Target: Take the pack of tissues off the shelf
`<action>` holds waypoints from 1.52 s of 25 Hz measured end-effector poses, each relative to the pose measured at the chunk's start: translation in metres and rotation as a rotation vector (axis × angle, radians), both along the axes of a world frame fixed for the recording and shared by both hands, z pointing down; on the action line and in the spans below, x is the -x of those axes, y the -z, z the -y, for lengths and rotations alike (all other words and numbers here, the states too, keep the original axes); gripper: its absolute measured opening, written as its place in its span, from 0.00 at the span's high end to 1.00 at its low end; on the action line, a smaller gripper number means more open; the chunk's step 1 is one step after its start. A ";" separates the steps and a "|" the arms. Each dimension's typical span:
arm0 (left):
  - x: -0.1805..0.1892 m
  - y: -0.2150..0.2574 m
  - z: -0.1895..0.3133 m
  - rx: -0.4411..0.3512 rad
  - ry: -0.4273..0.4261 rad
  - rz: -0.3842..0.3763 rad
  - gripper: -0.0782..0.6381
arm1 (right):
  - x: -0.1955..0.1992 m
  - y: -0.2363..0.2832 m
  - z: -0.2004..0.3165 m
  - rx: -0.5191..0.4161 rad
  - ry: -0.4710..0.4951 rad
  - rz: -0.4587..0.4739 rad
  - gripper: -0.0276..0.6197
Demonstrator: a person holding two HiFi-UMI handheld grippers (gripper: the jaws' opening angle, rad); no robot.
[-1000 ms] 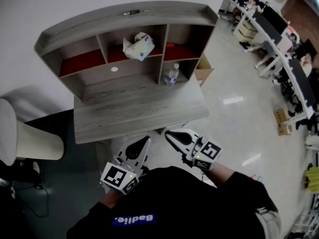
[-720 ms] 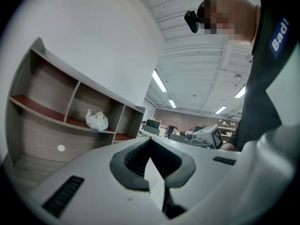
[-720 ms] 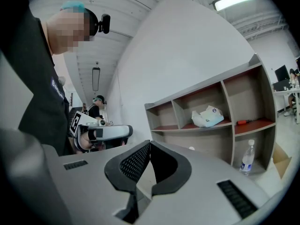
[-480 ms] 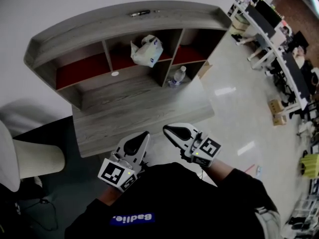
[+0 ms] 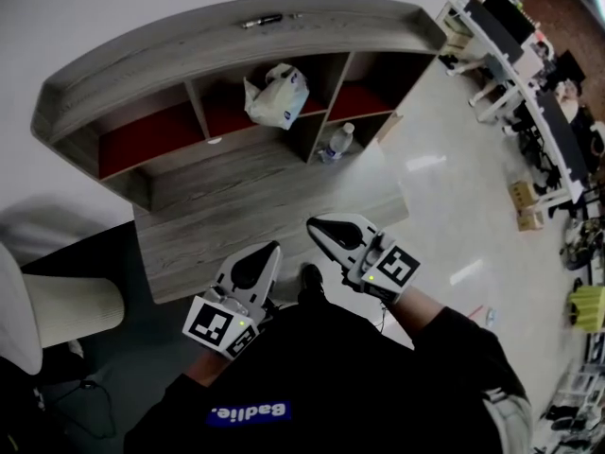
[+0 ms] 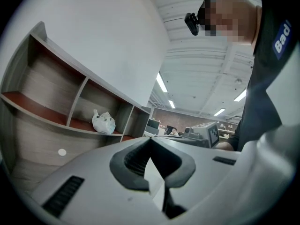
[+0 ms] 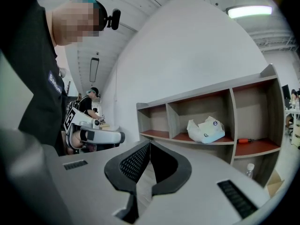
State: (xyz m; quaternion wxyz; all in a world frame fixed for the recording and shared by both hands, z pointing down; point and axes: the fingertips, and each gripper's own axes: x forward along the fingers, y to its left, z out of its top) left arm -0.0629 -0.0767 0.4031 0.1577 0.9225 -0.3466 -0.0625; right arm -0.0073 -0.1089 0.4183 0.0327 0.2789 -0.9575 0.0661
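Observation:
The pack of tissues [image 5: 276, 96], a crumpled white bag with blue print, lies in the middle compartment of the grey wooden shelf unit [image 5: 236, 36] on the desk; it also shows as the pack [image 6: 103, 123] and the pack [image 7: 205, 129] in the gripper views. My left gripper [image 5: 274, 249] and right gripper [image 5: 313, 225] hover side by side at the desk's near edge, well short of the shelf. Both have their jaws shut with nothing between them.
A water bottle [image 5: 336, 144] stands in the lower right compartment and an orange-handled tool [image 7: 246, 140] lies on the red shelf board above it. A pen [image 5: 262, 21] rests on the shelf top. A pale chair [image 5: 47, 301] stands at the left; office desks [image 5: 529, 74] run along the right.
Both grippers have moved forward towards the desk, and the shelf unit sits nearer and larger in the head view. The tissues have not moved.

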 end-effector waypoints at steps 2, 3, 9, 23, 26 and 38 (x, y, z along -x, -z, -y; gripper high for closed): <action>-0.002 0.003 0.004 -0.002 0.012 0.007 0.89 | 0.000 0.003 0.006 -0.016 0.017 -0.005 0.91; -0.004 0.004 0.007 -0.003 0.018 0.012 0.89 | 0.000 0.005 0.009 -0.025 0.026 -0.007 0.91; -0.013 0.009 0.023 -0.015 0.057 0.022 0.89 | -0.011 0.005 0.034 -0.048 0.059 -0.031 0.91; -0.019 0.005 0.048 -0.007 0.168 0.010 0.89 | -0.015 -0.005 0.080 -0.130 0.111 -0.195 0.89; -0.017 0.004 0.048 -0.005 0.187 0.006 0.89 | -0.014 -0.003 0.087 -0.154 0.111 -0.224 0.82; 0.000 0.004 0.038 -0.005 0.259 0.026 0.89 | -0.001 0.001 0.141 -0.346 0.088 -0.440 0.64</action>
